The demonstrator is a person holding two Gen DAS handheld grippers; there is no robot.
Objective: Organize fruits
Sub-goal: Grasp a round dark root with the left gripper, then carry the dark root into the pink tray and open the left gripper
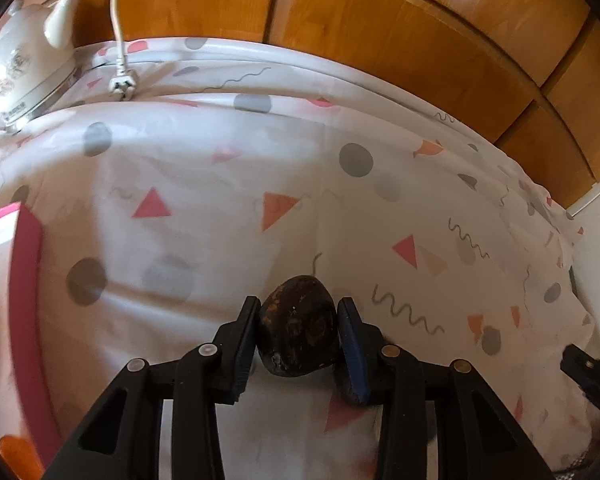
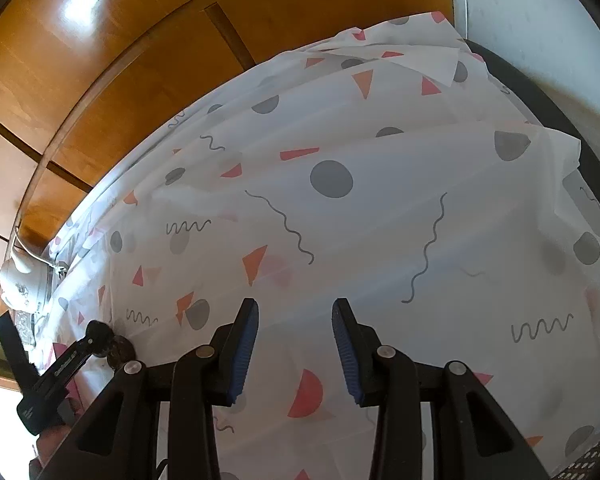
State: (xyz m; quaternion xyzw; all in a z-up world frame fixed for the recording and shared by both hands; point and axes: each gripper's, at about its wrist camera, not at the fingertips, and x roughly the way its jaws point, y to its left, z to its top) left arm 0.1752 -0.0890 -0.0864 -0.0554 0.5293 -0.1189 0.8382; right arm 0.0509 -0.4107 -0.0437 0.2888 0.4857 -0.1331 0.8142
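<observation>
Near the front edge of the worktop (image 1: 204,184), on its white patterned cloth (image 2: 380,220), a dark, mottled fruit (image 1: 298,326) sits between the fingers of the left gripper (image 1: 299,316). Its jaws are drawn in narrow around the fruit's widest part; the left pad looks pressed against the skin, and the right pad is at least touching, so I judge it gripped rather than merely framed. No second fruit can be made out clearly.

That fruit looks rounded, firm-skinned and a little wrinkled, probably light for its size. A rounded body can roll or squirt out of flat pads, so the hold belongs across the middle, as it is now, with only modest squeeze; if the flesh is overripe, harder pressure could bruise or split it.

Over bare cloth toward the right end of the worktop, the right gripper (image 2: 296,316) hangs with its jaws apart and nothing between them.

At the far left corner stands a white kettle (image 1: 24,68); a pink-rimmed tray (image 1: 26,280) lies at the left edge.
</observation>
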